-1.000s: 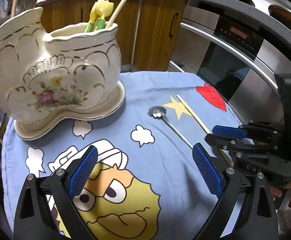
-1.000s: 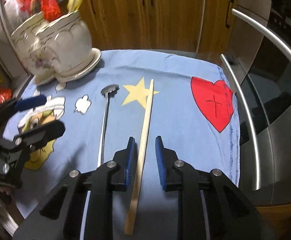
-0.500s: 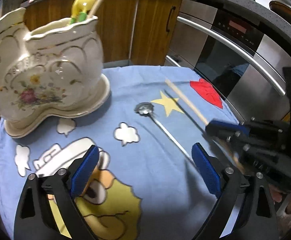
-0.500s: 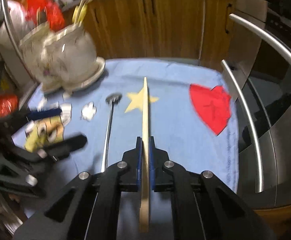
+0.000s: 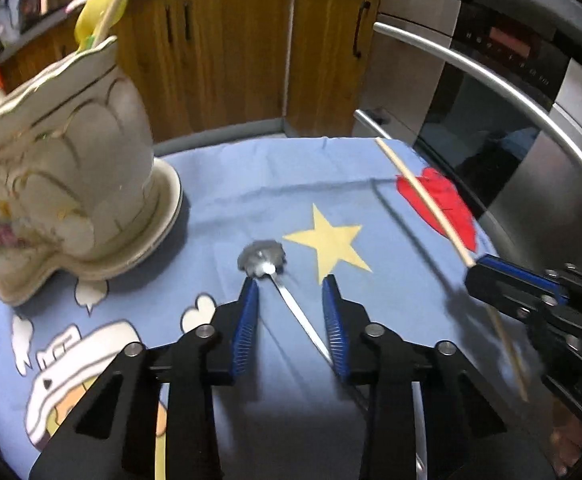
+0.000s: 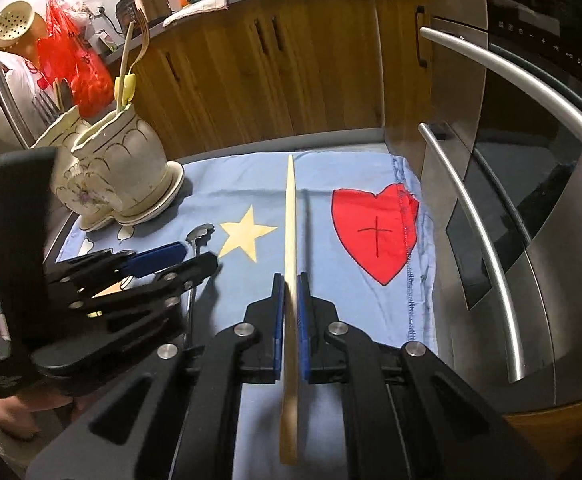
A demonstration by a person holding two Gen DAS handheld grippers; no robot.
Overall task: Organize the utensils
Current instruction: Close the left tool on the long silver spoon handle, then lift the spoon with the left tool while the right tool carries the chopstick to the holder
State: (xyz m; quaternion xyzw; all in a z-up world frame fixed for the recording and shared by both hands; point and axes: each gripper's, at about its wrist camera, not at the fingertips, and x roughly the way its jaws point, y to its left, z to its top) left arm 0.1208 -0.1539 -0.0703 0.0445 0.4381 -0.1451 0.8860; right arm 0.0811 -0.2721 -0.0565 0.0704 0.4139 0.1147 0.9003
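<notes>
Through my left wrist camera I see a blue cartoon-printed cloth (image 5: 219, 200) spread over the work surface, with wooden cabinets (image 5: 227, 52) behind it and a steel oven (image 5: 503, 92) to the right. I take the yellow star (image 5: 327, 240) printed on the cloth as my landmark. Far left of the star stands the cream ceramic holder (image 5: 63, 184) on its saucer, blurred, with utensils rising from its mouth. Just left of the star lies the metal spoon (image 5: 275, 280), bowl toward the cabinets, its thin handle running back between the spread fingers of my left gripper (image 5: 291, 292), which sit on either side of it without closing. Right of the star, my right gripper (image 5: 491, 276) holds the wooden chopstick (image 5: 423, 196) lifted off the cloth, crossing over the red heart (image 5: 443, 208). From my right wrist camera, the right gripper (image 6: 291, 280) is clamped tight on the pale, flat-sided chopstick (image 6: 290, 208), which points straight toward the cabinets (image 6: 275, 68), just right of the star (image 6: 243, 232). The spoon (image 6: 199, 234) lies left of the star, beside my left gripper (image 6: 179, 260).
</notes>
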